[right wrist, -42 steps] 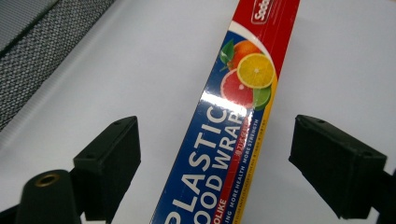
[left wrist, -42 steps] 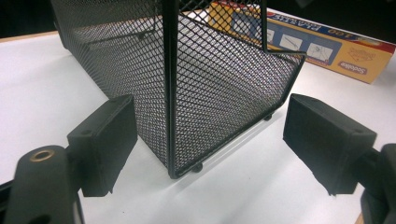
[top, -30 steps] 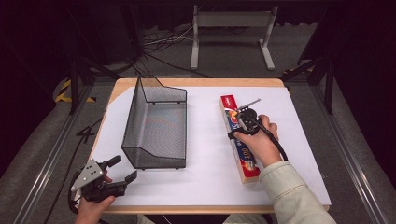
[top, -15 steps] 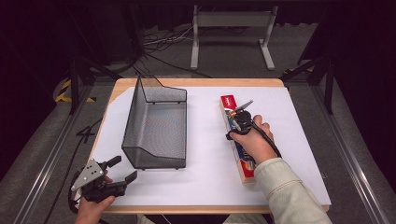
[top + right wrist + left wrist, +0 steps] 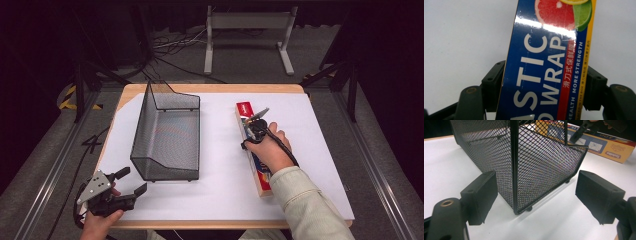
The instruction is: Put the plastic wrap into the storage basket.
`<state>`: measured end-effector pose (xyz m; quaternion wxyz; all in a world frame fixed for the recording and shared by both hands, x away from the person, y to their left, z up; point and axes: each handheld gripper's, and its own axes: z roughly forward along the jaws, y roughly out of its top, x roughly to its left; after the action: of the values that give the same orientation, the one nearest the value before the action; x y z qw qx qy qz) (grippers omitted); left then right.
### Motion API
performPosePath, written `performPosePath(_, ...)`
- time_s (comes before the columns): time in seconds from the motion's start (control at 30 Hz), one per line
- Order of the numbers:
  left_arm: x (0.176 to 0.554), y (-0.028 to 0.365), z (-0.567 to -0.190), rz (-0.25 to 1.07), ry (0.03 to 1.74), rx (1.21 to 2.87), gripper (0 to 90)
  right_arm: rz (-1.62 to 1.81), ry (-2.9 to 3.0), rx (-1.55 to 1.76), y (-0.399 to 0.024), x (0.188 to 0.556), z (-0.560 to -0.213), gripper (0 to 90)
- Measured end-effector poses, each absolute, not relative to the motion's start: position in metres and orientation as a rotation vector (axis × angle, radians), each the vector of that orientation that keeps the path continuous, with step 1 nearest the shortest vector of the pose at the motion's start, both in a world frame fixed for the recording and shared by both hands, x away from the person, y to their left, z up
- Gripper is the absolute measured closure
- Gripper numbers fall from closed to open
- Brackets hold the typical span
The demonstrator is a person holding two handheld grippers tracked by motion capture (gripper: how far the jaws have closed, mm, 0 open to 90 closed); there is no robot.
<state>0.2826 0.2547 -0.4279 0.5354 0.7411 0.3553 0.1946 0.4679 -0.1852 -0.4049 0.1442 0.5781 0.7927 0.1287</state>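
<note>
A long plastic wrap box (image 5: 262, 176) lies lengthwise on the white sheet, right of the middle. My right gripper (image 5: 255, 128) points down over its far half. Its jaws have just been closing with the box (image 5: 544, 50) between them, and the pads now press on both long sides, so the right gripper (image 5: 544, 88) is shut on it. A black wire-mesh basket (image 5: 167, 132) stands left of centre. My left gripper (image 5: 132, 180) rests at the near left corner, open, facing the basket's near corner (image 5: 517, 182) with nothing between its fingers (image 5: 481, 195).
The white sheet (image 5: 220, 200) covers a wooden table with edges close on all sides. A grey metal stand (image 5: 247, 22) and cables lie on the floor behind the table. In the left gripper view the box (image 5: 609, 147) shows beyond the basket.
The right gripper's jaws have come in against the sides of the box, and the hand has shifted slightly along it. The left gripper has stayed still.
</note>
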Motion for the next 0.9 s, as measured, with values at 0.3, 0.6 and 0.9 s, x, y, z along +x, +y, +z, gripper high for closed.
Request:
performPosePath(0.3,0.283,0.255,-0.428,0.466,0.845,1.769,18.6,0.294,2.317,1.697,-0.183,0.475,-0.407,35.4)
performPosePath(0.6,0.283,0.255,-0.428,0.468,0.845,1.769,18.6,0.237,2.324,1.759,-0.181,0.481,-0.405,38.5)
performPosePath(0.9,0.283,0.256,-0.429,0.467,0.852,1.762,18.6,0.23,2.29,1.791,-0.183,0.481,-0.402,42.1)
